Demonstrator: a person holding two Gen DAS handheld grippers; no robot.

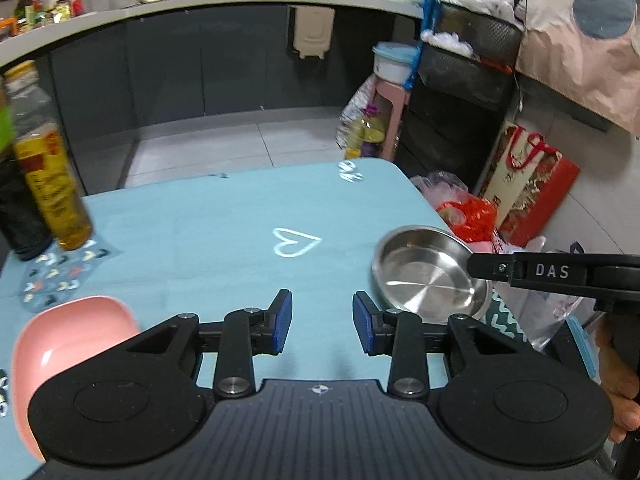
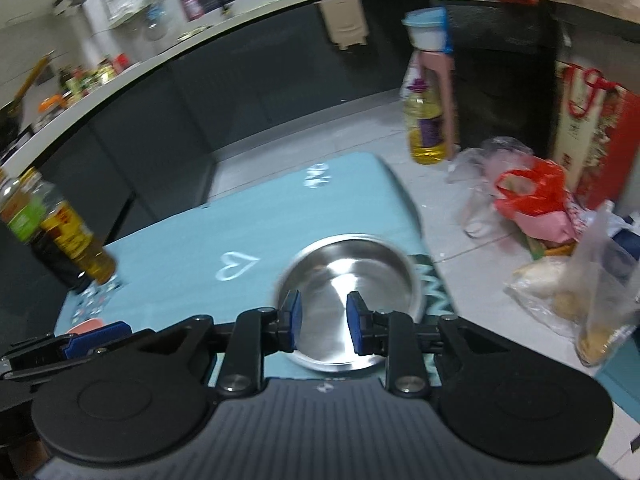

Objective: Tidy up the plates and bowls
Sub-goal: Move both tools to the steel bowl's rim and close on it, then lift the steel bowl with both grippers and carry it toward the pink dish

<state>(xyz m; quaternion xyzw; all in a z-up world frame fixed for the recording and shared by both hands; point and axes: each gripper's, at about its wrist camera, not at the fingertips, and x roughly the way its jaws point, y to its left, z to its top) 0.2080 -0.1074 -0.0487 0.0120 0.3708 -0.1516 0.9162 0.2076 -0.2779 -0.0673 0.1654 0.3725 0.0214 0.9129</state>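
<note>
Steel plate: shallow round stainless dish, near right edge of the teal table cover, close to the table corner; empty, upright.
Pink bowl: squarish pink plastic, near left of table, partly under the left tool body.
Right gripper: jaws part-open, nothing between the blue pads; hovering over near part of the steel plate, not clearly touching the rim.
Left gripper: jaws part-open, gap wider than the right one, empty; over bare cloth between pink bowl and steel plate.
Step in hand (judgement): looks like the start of a pickup, right tool lining up on the steel plate, left one free for the pink bowl.
How to do well: bring one pad inside and one outside the near rim, then close; rim is thin and slick, so bite deep enough. Plate sits near the table edge, so draw it inward, not outward. Keep both tools apart when stacking.
Bottles: oil and dark sauce bottles at far left of table; keep the left tool's swing off them.
Hidden: most of pink bowl covered by tool body and cut by frame edge; its true shape and contents uncertain.
Hard to tell: right view motion-blurred; pad-to-plate height unclear.
Other dishes: none visible; near side of table hidden.
</note>
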